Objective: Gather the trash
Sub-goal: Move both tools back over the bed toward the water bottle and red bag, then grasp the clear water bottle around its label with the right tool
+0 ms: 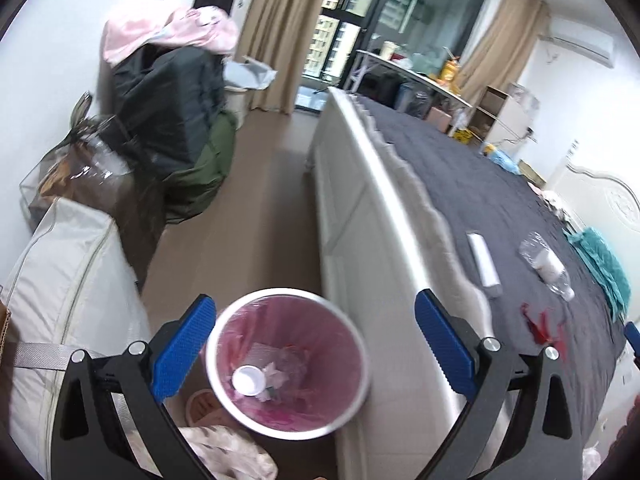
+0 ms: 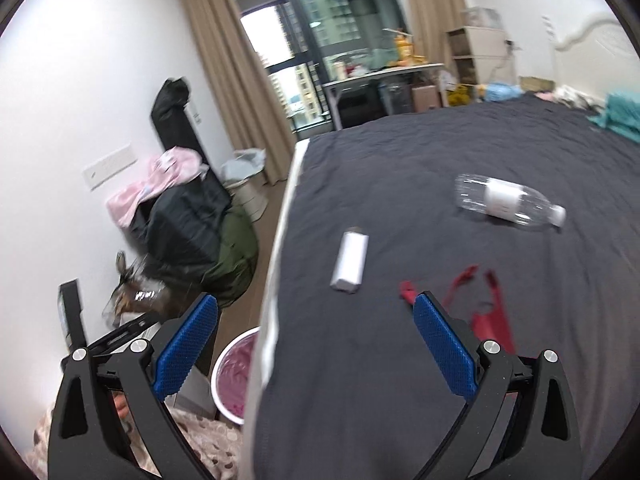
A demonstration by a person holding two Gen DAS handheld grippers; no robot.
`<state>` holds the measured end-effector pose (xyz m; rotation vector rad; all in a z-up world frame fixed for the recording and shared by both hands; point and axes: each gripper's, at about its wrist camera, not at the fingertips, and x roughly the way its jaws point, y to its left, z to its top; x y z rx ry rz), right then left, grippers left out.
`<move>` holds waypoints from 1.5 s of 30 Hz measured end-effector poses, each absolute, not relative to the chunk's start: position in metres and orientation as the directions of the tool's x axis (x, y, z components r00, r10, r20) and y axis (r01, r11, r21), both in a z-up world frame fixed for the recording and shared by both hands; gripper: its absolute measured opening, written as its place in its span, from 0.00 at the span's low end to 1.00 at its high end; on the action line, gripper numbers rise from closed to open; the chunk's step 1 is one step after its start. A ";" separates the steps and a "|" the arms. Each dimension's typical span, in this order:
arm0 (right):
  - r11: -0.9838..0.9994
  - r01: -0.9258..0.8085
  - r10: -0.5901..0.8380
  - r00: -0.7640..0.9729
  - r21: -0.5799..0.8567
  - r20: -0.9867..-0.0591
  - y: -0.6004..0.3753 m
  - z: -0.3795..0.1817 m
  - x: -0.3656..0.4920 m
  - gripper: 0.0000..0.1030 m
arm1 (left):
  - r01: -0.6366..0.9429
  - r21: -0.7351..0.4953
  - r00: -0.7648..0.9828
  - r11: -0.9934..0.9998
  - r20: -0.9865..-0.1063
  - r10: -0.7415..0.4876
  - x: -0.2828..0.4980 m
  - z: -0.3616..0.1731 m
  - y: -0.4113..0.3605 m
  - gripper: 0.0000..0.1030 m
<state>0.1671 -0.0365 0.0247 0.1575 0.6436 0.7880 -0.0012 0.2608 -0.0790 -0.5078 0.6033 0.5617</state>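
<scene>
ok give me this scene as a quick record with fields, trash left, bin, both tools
trash on bed: clear plastic bottle lying on its side; white roll; red plastic scrap
bed cover: dark grey
bin: pink-lined bin on the floor beside the bed, holds a white cup
left tool: open, empty
right tool: open, empty

A bed (image 2: 460, 340) with a dark grey cover fills the lower right of the right wrist view. Beige curtains (image 2: 224, 64) hang at the top centre beside a dark window (image 2: 340, 20). A white worktop (image 2: 384, 74) crowded with small items stands under the window. At left, a pink cloth (image 2: 160, 184) lies on a pile of black bags (image 1: 168, 104) against the white wall. A teal cloth (image 2: 620, 116) lies at the right edge.
</scene>
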 end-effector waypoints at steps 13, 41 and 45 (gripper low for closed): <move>0.740 -0.475 0.668 0.604 0.476 -0.436 -0.115 0.000 0.210 0.93 | -0.453 -0.154 0.713 0.878 -0.654 0.254 0.055 -0.029 0.156 0.95; 0.729 -0.668 0.574 0.475 0.151 -0.667 -0.149 0.025 0.374 0.93 | -0.281 -0.106 0.582 0.954 -0.809 0.081 0.192 -0.044 0.072 0.95; 0.614 -0.789 0.519 0.381 0.023 -0.765 -0.106 0.015 0.422 0.93 | -0.284 -0.121 0.573 0.951 -0.817 0.067 0.204 -0.044 0.076 0.95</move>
